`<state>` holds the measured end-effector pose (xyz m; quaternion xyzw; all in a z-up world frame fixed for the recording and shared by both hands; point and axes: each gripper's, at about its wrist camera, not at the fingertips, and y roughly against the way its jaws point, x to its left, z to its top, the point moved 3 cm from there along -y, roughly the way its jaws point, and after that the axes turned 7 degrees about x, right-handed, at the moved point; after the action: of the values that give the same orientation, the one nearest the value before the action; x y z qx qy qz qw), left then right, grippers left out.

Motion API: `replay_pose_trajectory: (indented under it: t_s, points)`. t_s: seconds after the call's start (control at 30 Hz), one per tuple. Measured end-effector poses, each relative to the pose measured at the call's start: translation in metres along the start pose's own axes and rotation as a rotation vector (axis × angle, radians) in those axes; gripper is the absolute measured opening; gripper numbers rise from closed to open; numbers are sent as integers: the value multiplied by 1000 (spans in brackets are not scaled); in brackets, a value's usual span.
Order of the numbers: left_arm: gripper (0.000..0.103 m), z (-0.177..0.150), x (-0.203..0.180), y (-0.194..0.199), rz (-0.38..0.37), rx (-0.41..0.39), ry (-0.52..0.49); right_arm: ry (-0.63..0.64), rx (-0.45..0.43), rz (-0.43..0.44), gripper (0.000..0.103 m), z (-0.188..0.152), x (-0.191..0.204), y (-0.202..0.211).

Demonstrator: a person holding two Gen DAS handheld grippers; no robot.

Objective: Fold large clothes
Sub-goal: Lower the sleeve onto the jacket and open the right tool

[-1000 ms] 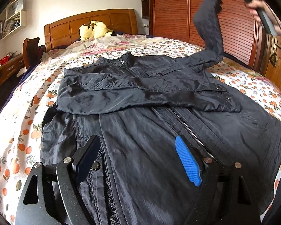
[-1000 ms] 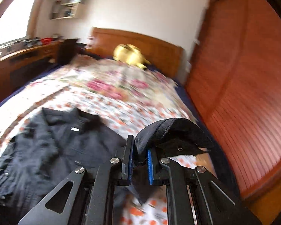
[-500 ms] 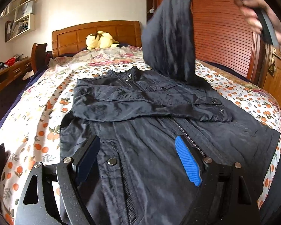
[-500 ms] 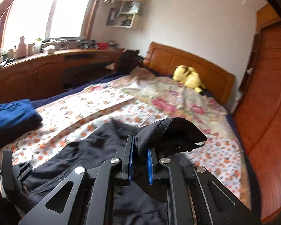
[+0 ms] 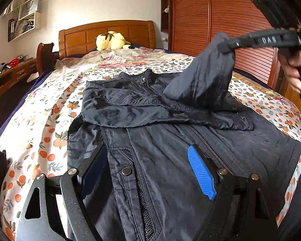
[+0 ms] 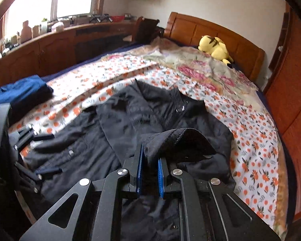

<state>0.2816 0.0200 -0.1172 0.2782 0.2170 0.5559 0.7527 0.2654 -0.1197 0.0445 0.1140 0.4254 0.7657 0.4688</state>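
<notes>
A dark navy jacket lies front-up on the bed, zipper closed, one sleeve folded across its chest. My right gripper is shut on the cuff of the other sleeve and holds it lifted over the jacket's chest; it also shows in the left wrist view with the sleeve hanging from it. My left gripper is open and empty, low over the jacket's lower front. It shows at the left in the right wrist view.
The bed has an orange-flower sheet and a wooden headboard with a yellow plush toy. A blue folded garment lies at the bed's left edge. A wooden wardrobe stands at the right, a long cabinet at the left.
My right gripper has carried the sleeve down and inward, from high above the bed to just over the jacket's chest. My left gripper has stayed open over the lower front.
</notes>
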Motion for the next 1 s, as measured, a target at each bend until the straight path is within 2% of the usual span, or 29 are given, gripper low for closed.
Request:
replay_pose_trajectory:
  t_s: [0.23,0.3,0.47,0.63,0.73,1.0]
  points:
    - [83,0,0,-1,1,1,0,5,13,13,13,-6,16,-7]
    - [83,0,0,-1,2,3,1,11,17,-39,14,-8,20,-8]
    - [83,1,1,-5,5,12,3,-28,28,-3,23,-18,20,-9]
    - [83,1,0,-6,2,10,2,-76,-27,11,34,-24,11,7]
    - [83,2,-1,-7,1,8,1,-94,-29,-17,37,-35,4,-3]
    - [83,2,-1,-6,1,9,0,-240,53,18,41,-56,-26,-67]
